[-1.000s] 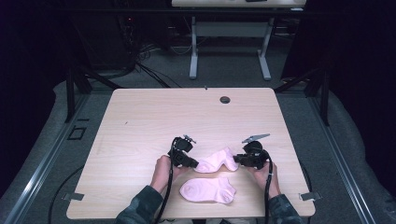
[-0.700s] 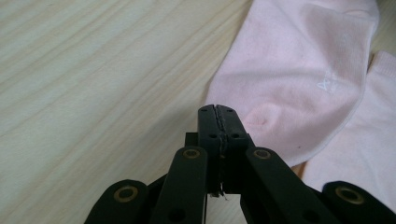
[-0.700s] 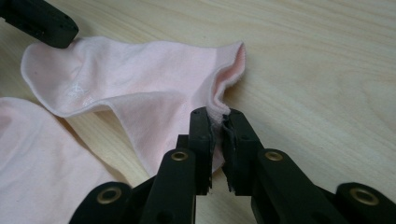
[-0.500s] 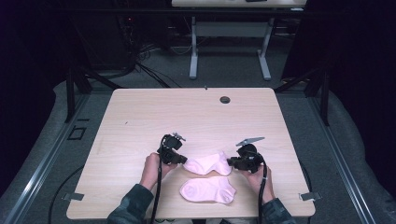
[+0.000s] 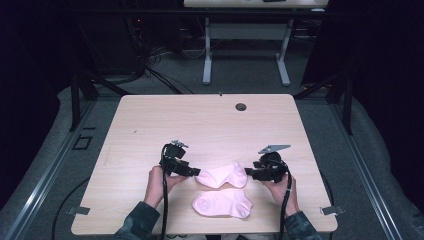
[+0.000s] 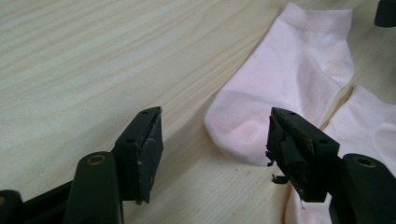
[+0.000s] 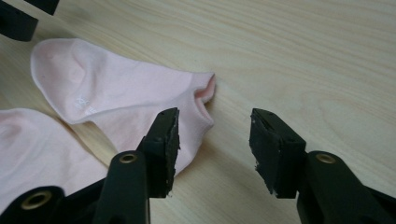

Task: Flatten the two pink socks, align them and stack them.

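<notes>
Two small pale pink cotton ankle socks are seen lying flat on the near part of a light wooden table (image 5: 210, 125). The upper pink sock (image 5: 223, 175) is laid across the table between the two grippers, with its rounded toe pointed towards the left gripper (image 5: 196, 171) and its open cuff towards the right gripper (image 5: 247, 171). The lower pink sock (image 5: 222, 203) is placed just below it, closer to the table's near edge, and the two are seen touching or nearly touching along one side.

In the left gripper view, the left gripper (image 6: 215, 140) is held low over the table with its jaws spread wide, nothing being gripped; the toe of the upper pink sock (image 6: 289, 79) is found between the jaw tips, nearer the right-hand one. In the right gripper view, the right gripper (image 7: 215, 144) is likewise held wide apart and empty, the cuff end of the upper pink sock (image 7: 121, 98) being partly covered by one jaw, while the other jaw is set over bare wood
</notes>
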`<state>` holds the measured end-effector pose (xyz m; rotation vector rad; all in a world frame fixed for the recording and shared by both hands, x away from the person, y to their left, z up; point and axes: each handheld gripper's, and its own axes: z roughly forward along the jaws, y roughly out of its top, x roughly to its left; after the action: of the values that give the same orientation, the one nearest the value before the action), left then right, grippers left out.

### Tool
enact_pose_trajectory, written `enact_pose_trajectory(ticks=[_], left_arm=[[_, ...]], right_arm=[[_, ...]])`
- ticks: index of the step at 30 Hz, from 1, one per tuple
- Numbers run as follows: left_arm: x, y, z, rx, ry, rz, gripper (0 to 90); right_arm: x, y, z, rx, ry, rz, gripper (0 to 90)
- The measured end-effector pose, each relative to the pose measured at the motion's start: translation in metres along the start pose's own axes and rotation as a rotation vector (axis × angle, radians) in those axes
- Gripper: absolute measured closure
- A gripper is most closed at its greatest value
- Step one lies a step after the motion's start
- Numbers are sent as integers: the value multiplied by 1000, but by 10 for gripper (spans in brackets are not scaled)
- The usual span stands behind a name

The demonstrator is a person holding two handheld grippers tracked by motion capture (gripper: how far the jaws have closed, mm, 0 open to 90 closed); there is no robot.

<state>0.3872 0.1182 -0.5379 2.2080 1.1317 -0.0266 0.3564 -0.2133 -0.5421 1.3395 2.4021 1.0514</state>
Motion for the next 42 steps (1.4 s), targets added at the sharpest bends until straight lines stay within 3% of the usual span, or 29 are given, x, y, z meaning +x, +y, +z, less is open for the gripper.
enact_pose_trajectory(ticks=[5, 8, 12, 14, 15, 17, 22, 28, 31, 32, 33, 34, 35, 36, 39, 42], left_arm=[[-3, -2, 7, 31, 1, -6, 388], [-6, -4, 15, 63, 5, 4, 454], [-10, -7, 24, 99, 27, 19, 594], [-11, -9, 25, 98, 32, 31, 678], [-10, -9, 25, 96, 34, 40, 764], [-11, -9, 25, 95, 37, 41, 836], [-14, -11, 22, 66, 45, 59, 887], [-23, -11, 0, 25, 37, 80, 888], [-35, -15, -20, -11, 13, 85, 887], [-35, -15, -20, -11, 13, 85, 887], [-39, -17, -24, -17, 7, 89, 887], [-42, -18, -29, -23, 2, 93, 887], [-49, -21, -37, -26, -8, 104, 887], [-49, -21, -37, -26, -8, 104, 886], [-60, -33, -46, -28, -59, 96, 885], [-65, -41, -44, -6, -70, 106, 885]], right_arm=[[2, 4, 6, 25, 9, -22, 519], [6, 5, 14, 59, 16, -45, 561], [9, 2, 26, 84, 9, -84, 708], [9, 0, 29, 84, 1, -92, 767], [9, -2, 30, 87, 5, -81, 814], [9, -4, 30, 88, -2, -86, 835], [8, -4, 25, 67, 18, -76, 846], [16, 0, -4, 24, 51, -59, 846], [26, 0, -28, -2, 66, -74, 846], [26, 0, -28, -2, 66, -74, 846], [32, -1, -41, -14, 69, -83, 846], [32, -1, -41, -14, 69, -83, 846], [38, -2, -54, -17, 88, -77, 846], [38, -2, -54, -17, 88, -77, 846], [49, -9, -75, -14, 111, -76, 845], [53, -15, -81, 5, 124, -70, 845]])
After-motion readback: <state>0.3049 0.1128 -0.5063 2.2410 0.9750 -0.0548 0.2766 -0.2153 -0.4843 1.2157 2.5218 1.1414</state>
